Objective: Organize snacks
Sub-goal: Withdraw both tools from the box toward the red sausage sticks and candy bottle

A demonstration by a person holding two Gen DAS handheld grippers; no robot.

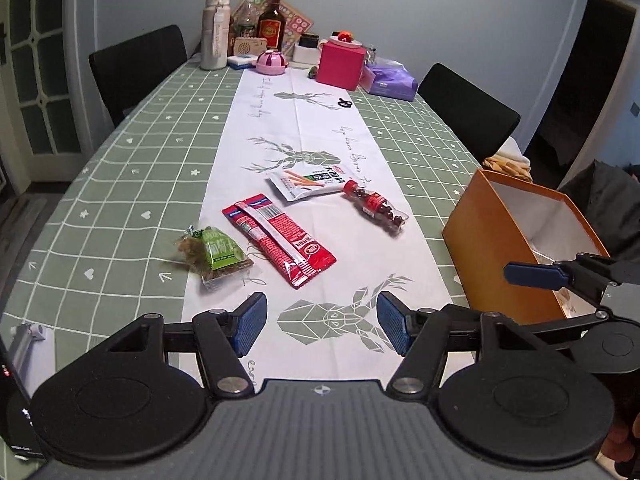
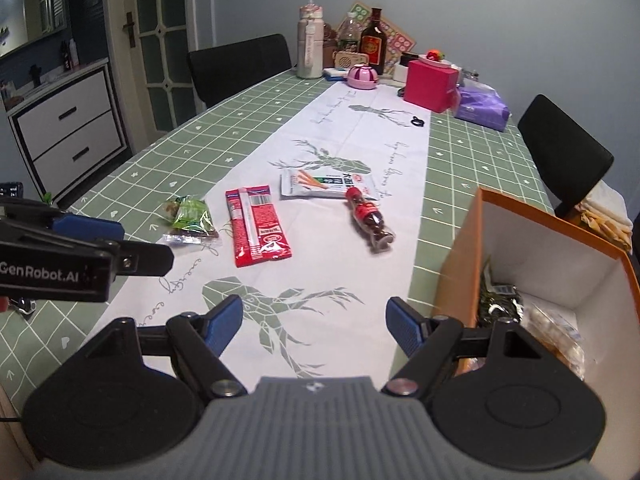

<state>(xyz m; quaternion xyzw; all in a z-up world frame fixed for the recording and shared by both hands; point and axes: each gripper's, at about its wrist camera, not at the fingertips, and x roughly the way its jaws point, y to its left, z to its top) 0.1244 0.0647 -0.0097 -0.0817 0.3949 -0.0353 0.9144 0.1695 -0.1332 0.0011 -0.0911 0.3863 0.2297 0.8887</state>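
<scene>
Left hand-held gripper (image 1: pixel 321 326): jaws wide, nothing btwn the blue pads; hovers over the near part of the white runner, above a deer print.
Right hand-held gripper (image 2: pixel 315 325): jaws wide, empty; over the runner's near end, just left of the box.
Counter (image 1: pixel 120 168): green grid cloth w/ white deer-print runner (image 1: pixel 312 128) down the middle.
Green snack pack (image 1: pixel 212 254): lies flat at the runner's left edge, nearest snack to the left gripper, apart from it.
Red wrapper (image 1: pixel 278 238): long flat packet, seam side up, just right of the green pack, angled near-right to far-left.
White stick-snack pouch (image 1: pixel 310 182): farther along the runner, flat.
Small bottle (image 1: pixel 376 207): clear, red cap + red label, dark round candies inside; on its side, cap touching or just at the pouch's right corner.
Orange box (image 2: pixel 560 264): open top, white inside, at the counter's right near edge; holds a dark packet and a pale clear-wrapped one, maybe more, can't tell.
Far end: tall pale bottle (image 1: pixel 215 32), brown liquor-type bottle (image 1: pixel 272 20), pink round dish (image 1: pixel 272 62), magenta box (image 1: pixel 340 66), purple tissue pack (image 1: pixel 390 80).
Chairs: 2 black, 1 far left (image 1: pixel 136 68), 1 right (image 1: pixel 468 116).
Small black item (image 1: pixel 344 103): on the runner, far; too small to tell.
</scene>
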